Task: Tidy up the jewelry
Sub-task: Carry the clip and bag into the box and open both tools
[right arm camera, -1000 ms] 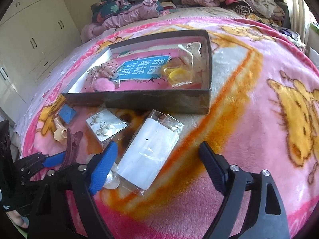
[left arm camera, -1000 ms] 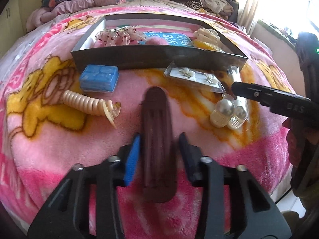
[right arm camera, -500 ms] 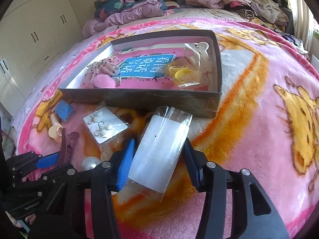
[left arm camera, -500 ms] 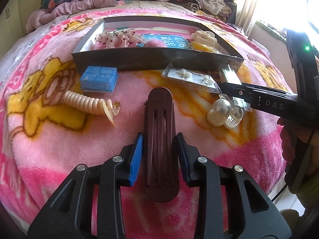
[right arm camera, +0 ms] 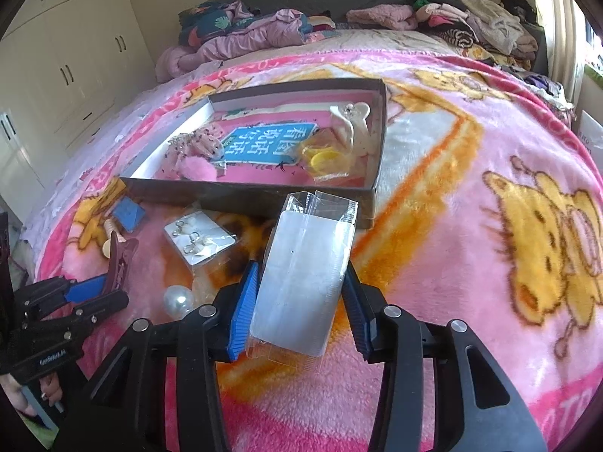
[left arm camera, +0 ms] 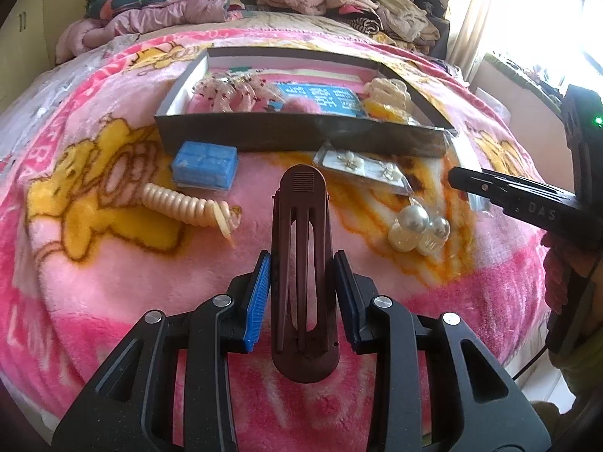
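My left gripper (left arm camera: 301,286) is shut on a long brown hair clip (left arm camera: 301,248) and holds it above the pink blanket. My right gripper (right arm camera: 301,301) is shut on a clear plastic packet with a white card (right arm camera: 301,275), lifted in front of the dark shallow box (right arm camera: 256,192). The box (left arm camera: 301,137) holds pink hair pieces, a blue card, a cream claw clip and a yellow item. On the blanket lie an earring packet (left arm camera: 361,165), two pearl clips (left arm camera: 418,228), a cream spiral hair tie (left arm camera: 184,203) and a small blue box (left arm camera: 205,162).
Piles of clothes (right arm camera: 264,34) lie at the far end of the bed. White wardrobes (right arm camera: 56,60) stand at the left. A bright window (left arm camera: 535,11) is at the right. The right gripper's finger (left arm camera: 512,196) reaches in from the right in the left wrist view.
Both grippers closed, the left on the brown hair clip and the right on the clear packet. Both things have lifted off the blanket.
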`<state>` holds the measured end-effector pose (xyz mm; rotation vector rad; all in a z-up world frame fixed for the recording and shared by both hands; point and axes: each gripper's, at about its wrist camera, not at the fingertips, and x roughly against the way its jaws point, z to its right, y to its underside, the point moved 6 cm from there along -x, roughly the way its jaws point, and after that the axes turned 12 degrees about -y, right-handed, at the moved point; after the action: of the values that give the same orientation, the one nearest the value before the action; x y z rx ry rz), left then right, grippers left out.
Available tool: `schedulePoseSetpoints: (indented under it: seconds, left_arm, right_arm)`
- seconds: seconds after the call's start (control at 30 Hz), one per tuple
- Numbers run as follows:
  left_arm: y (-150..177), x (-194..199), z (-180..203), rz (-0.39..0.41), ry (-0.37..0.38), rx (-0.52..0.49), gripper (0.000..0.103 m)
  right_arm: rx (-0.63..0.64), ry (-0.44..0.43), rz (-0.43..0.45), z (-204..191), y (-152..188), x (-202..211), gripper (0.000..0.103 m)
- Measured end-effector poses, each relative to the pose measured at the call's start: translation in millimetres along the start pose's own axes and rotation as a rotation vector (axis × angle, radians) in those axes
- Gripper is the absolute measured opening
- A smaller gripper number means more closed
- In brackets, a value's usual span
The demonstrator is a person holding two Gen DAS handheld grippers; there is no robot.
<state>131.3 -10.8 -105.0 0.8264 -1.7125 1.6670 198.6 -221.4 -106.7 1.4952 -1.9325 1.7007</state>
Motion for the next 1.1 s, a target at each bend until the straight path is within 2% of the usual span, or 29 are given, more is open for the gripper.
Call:
schedulePoseSetpoints:
  seconds: [0.5,1.1]
  left_arm:
    - [-16.0,20.8,-22.8,0.063,-0.027,0.056,0.026]
    - [-42.9,29.6,-65.4,0.088,-0.057,0.167,0.026]
  right_arm:
    - [0.071,-0.037,0.034,-27.3,-15.8,12.3,0.042]
    - [0.134,-0.093,0.057,-55.1,-40.9,8.0,0.042]
